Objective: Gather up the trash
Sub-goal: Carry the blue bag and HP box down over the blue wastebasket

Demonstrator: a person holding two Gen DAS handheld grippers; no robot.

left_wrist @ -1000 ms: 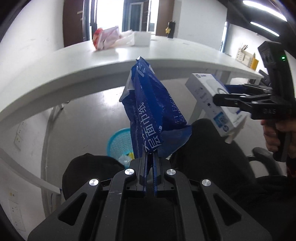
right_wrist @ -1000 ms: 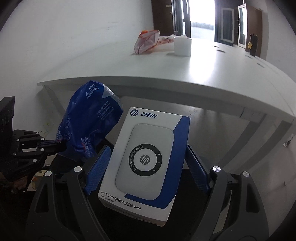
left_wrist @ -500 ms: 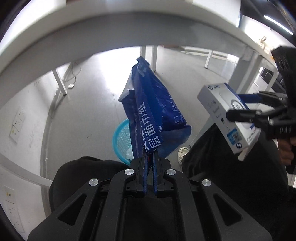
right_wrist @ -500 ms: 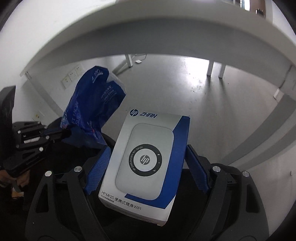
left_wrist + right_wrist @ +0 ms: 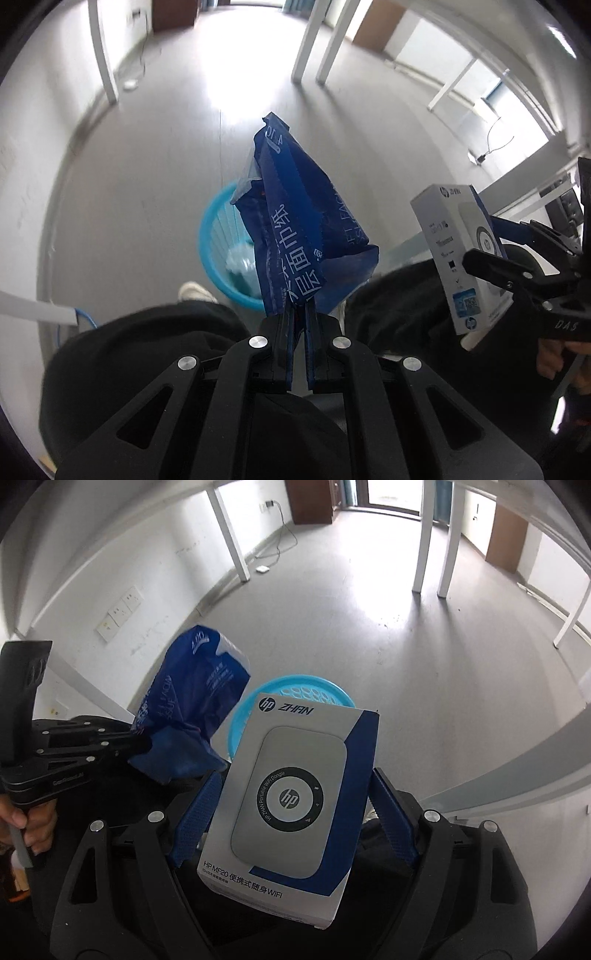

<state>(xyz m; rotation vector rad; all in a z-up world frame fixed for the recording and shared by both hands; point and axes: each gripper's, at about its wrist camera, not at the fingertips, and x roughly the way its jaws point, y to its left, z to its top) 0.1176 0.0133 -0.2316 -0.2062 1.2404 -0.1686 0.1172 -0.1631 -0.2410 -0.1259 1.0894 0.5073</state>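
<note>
Grey office floor is filling the background, with white table legs rising at its far edge, and we are taking the turquoise basket (image 5: 214,236) standing on it as our landmark. Starting left of the basket, we are gripping the blue tissue wrapper (image 5: 295,229) in our left gripper (image 5: 299,321), whose fingers are pinched together on the wrapper's bottom edge, so the crumpled pack is standing up in the air above the basket's near rim. To the right of the basket, we are carrying the white HP box (image 5: 291,797) in our right gripper (image 5: 291,805), its blue pads (image 5: 195,808) pressing against the box's two long sides; in the right wrist view the box is covering the basket's near half. We are judging that both pieces are still to be dropped. Trouble could be coming from the wrapper: being light and floppy, it may be clinging to a finger or drifting past the rim onto the floor. Being held off to the basket's right, the rigid box could be striking the rim and tipping the light basket if released there. We are counting one basket with some pale trash inside, one wrapper, one box, two grippers.
</note>
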